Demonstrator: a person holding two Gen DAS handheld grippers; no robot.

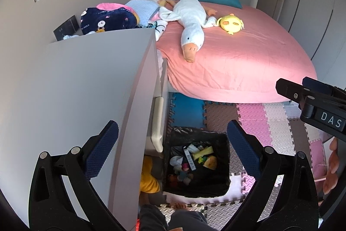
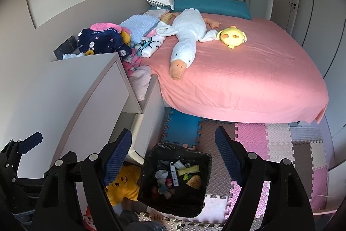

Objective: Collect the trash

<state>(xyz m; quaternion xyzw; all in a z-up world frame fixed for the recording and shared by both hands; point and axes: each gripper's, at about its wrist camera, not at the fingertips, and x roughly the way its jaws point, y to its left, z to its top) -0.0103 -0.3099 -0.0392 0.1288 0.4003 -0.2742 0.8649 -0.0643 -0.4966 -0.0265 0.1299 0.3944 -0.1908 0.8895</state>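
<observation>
A black bin [image 1: 225,168] lined with a black bag stands on the foam floor mat by the bedside cabinet; it also shows in the right wrist view [image 2: 149,168]. Inside lie several bits of trash [image 1: 190,163], wrappers and scraps [image 2: 177,176]. My left gripper [image 1: 173,144] is open and empty, held high above the bin and the cabinet edge. My right gripper [image 2: 173,148] is open and empty, also high above the bin. The right gripper's body [image 1: 313,101] shows at the right edge of the left wrist view; the left gripper's finger [image 2: 30,142] shows at the left of the right wrist view.
A white bedside cabinet [image 1: 86,90] stands left of the bin [image 2: 71,96]. The pink bed [image 2: 248,79] carries a white goose plush [image 2: 186,36], a yellow chick plush [image 2: 232,36] and a pile of clothes [image 2: 108,40]. A yellow plush [image 2: 123,187] lies on the floor beside the bin.
</observation>
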